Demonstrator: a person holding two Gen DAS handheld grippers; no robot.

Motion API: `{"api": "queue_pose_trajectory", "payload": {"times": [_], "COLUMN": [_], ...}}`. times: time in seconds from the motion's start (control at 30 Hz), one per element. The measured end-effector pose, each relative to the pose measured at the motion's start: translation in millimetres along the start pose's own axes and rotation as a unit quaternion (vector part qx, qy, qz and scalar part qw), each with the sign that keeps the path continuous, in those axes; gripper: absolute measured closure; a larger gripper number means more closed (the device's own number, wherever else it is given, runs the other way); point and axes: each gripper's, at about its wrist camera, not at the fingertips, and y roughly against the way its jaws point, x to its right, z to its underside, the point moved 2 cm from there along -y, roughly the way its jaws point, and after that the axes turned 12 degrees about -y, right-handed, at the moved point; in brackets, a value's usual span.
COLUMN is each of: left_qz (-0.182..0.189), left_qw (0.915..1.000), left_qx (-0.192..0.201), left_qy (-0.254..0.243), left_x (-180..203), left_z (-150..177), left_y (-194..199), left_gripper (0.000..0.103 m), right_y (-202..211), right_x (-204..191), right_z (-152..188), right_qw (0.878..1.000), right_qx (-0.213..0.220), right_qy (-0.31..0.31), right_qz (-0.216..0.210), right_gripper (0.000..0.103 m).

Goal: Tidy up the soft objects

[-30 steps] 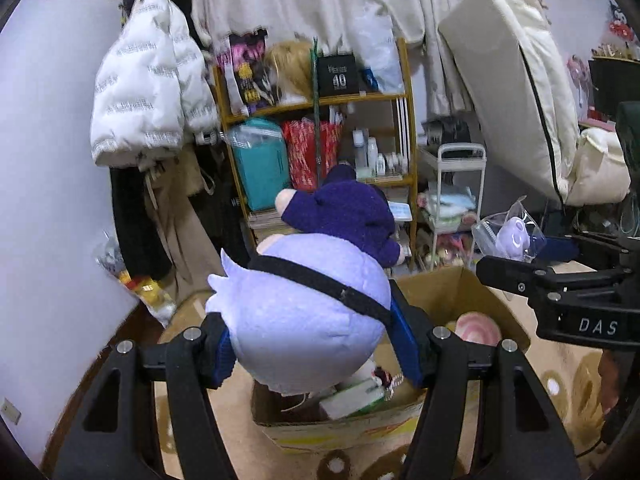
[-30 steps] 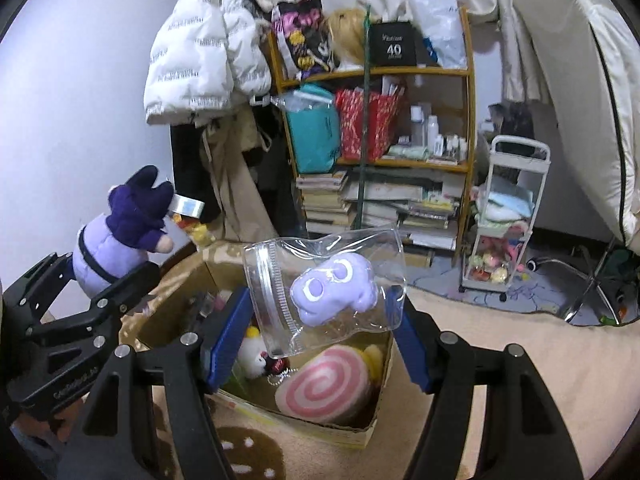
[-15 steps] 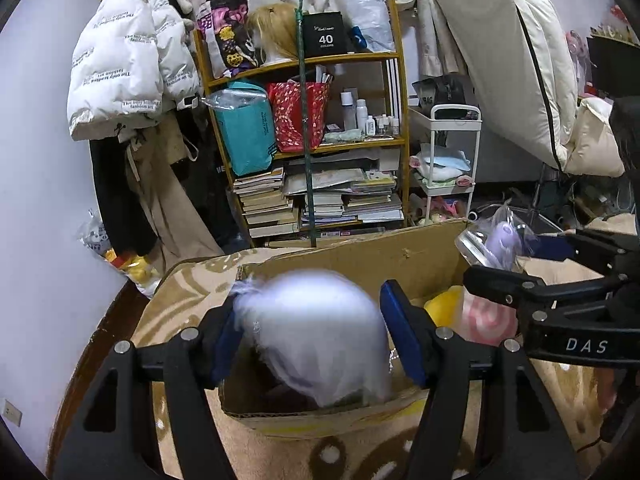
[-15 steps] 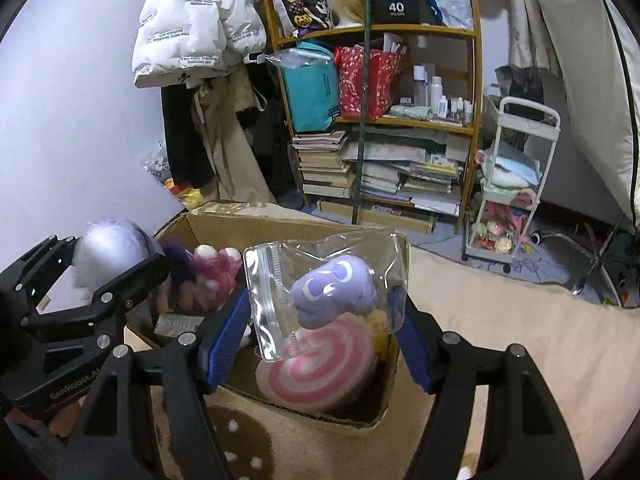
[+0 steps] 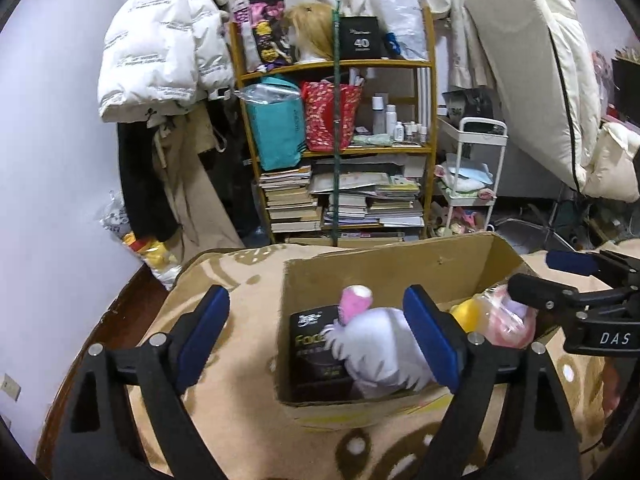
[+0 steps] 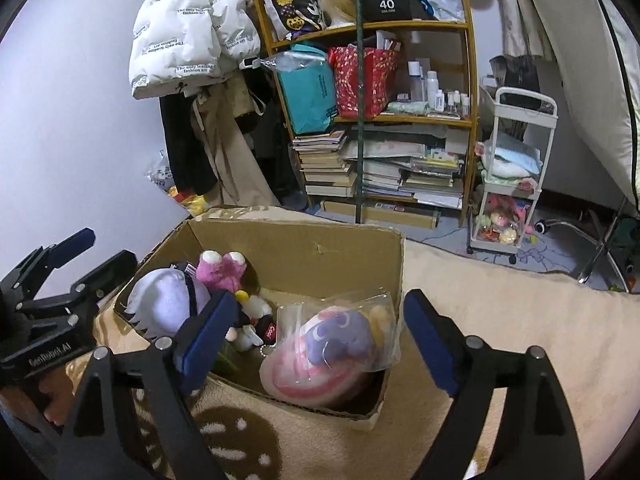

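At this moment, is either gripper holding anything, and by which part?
Nothing is held. Both sets of jaws are opening: the lavender plush and the bagged purple toy lie loose in the cardboard box, clear of both grippers' pads.

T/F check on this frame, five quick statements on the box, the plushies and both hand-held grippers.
1. The lavender plush lies inside the cardboard box. True.
2. The left hand-held gripper is clamped on the lavender plush. False: its jaws are opening, pads clear of it.
3. The bagged purple plush rests on the pink swirl cushion. True.
4. The right hand-held gripper holds the bag. False: jaws opening, bag released.
5. The box stands on bare wood floor. False: on a tan blanket.
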Motion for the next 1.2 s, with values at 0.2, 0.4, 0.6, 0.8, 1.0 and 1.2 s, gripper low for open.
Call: {"api": "queue_pose_trajectory", "payload": {"times": [0.2, 0.4, 0.6, 0.8, 1.0, 1.2], "left_qz": [-0.018, -0.024, -0.031, -0.046, -0.057, -0.053], "left_qw": [0.9998, 0.9996, 0.9995, 0.9988, 0.9978, 0.9961], "left_qx": [0.002, -0.002, 0.007, 0.011, 0.02, 0.029], "left_qy": [0.012, 0.015, 0.009, -0.01, 0.027, 0.065], "left_x": [-14, -18, -16, -15, -32, -50], "left_z": [3, 7, 4, 8, 13, 20], "left_y": [16, 36, 61, 89, 119, 150], "left_gripper": [0.008, 0.007, 0.006, 0.005, 0.005, 0.005], "right_y": [14, 40, 68, 103, 143, 175], "right_x": [0, -2, -1, -1, 8, 12], "right_z": [-3, -6, -8, -5, -2, 4], "right_qw": [1.0, 0.999, 0.998, 0.996, 0.993, 0.991], "right_qx": [0.018, 0.042, 0.057, 0.074, 0.088, 0.108], "right_qy": [-0.007, -0.012, -0.024, -0.045, -0.076, -0.074], "right_qz": [0.007, 0.009, 0.009, -0.008, -0.027, -0.001], "right_gripper": [0.003, 0.0, 0.0, 0.0, 0.0, 0.0]}}
